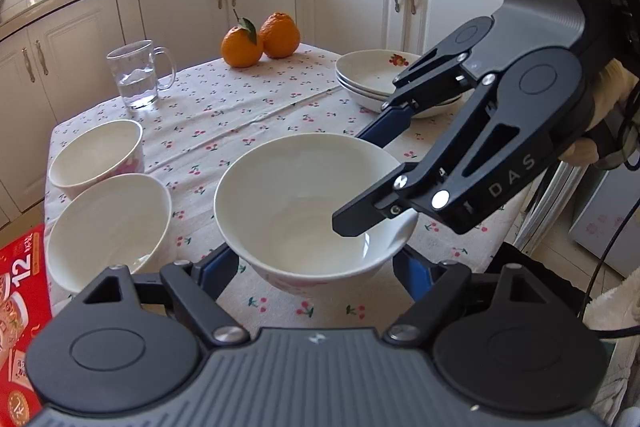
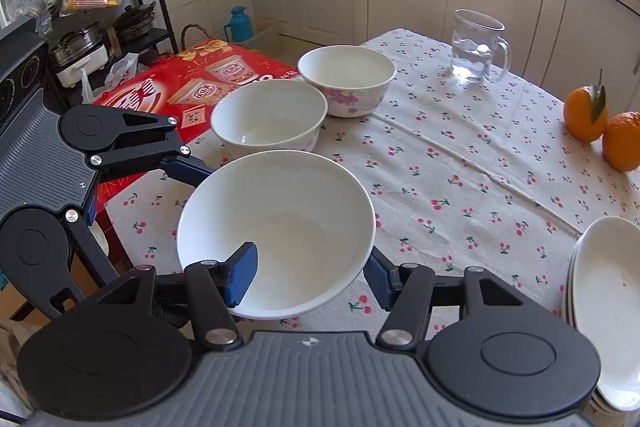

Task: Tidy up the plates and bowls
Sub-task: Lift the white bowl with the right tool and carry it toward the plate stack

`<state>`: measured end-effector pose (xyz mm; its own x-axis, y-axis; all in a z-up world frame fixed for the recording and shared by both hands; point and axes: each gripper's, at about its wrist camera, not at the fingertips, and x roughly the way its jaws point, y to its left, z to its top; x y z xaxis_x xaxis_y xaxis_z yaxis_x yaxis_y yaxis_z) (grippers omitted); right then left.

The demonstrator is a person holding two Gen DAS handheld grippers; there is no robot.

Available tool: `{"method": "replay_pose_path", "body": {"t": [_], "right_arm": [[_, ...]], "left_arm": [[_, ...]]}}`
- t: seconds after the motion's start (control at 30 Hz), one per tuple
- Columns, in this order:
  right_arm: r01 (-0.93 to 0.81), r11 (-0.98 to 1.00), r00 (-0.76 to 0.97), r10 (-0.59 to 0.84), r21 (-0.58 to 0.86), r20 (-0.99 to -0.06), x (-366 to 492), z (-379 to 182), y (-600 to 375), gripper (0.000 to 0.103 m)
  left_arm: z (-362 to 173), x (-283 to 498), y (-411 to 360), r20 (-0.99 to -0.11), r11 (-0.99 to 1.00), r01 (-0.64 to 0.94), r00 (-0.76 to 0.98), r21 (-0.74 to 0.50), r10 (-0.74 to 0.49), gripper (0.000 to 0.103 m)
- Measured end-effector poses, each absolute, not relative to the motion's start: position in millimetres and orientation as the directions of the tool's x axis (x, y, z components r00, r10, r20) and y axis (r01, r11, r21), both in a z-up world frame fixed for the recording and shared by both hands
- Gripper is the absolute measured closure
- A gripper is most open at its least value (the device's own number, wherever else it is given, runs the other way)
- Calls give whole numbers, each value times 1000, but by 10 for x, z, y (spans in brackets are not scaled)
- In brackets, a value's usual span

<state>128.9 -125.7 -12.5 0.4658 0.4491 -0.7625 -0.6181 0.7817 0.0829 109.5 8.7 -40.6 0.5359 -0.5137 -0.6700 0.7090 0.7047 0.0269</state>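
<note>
A large white bowl (image 1: 308, 203) (image 2: 280, 227) sits at the near middle of the table. My left gripper (image 1: 316, 267) is open, its blue fingers on either side of the bowl's base. My right gripper (image 2: 310, 277) is open too, one finger (image 2: 242, 277) inside the bowl and the other outside its rim; it shows in the left wrist view (image 1: 360, 183). Two smaller white bowls (image 1: 108, 227) (image 1: 98, 155) stand side by side to the left, also in the right wrist view (image 2: 270, 117) (image 2: 347, 79). A stack of white plates (image 1: 376, 75) (image 2: 608, 307) lies at the right.
A glass mug of water (image 1: 138, 75) (image 2: 478, 47) and two oranges (image 1: 260, 41) (image 2: 604, 123) stand on the cherry-print tablecloth (image 1: 240, 115). A red carton (image 1: 18, 307) (image 2: 192, 83) lies beside the table's left edge. White kitchen cabinets run behind.
</note>
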Motion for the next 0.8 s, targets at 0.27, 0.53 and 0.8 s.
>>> {"method": "replay_pose_path", "body": {"t": [0.27, 0.53, 0.8], "right_arm": [[-574, 815, 491, 414, 72, -767, 1359, -162, -1521, 39], [-552, 831, 494, 397, 74, -773, 1445, -242, -1643, 37], [-538, 839, 490, 392, 84, -779, 1479, -298, -1719, 36]], "left_arm": [[-460, 1238, -148, -674, 674, 738, 512, 27, -533, 19], [-533, 1359, -288, -685, 665, 746, 495, 20, -535, 19], [-577, 1392, -323, -686, 661, 750, 486, 10, -541, 19]]}}
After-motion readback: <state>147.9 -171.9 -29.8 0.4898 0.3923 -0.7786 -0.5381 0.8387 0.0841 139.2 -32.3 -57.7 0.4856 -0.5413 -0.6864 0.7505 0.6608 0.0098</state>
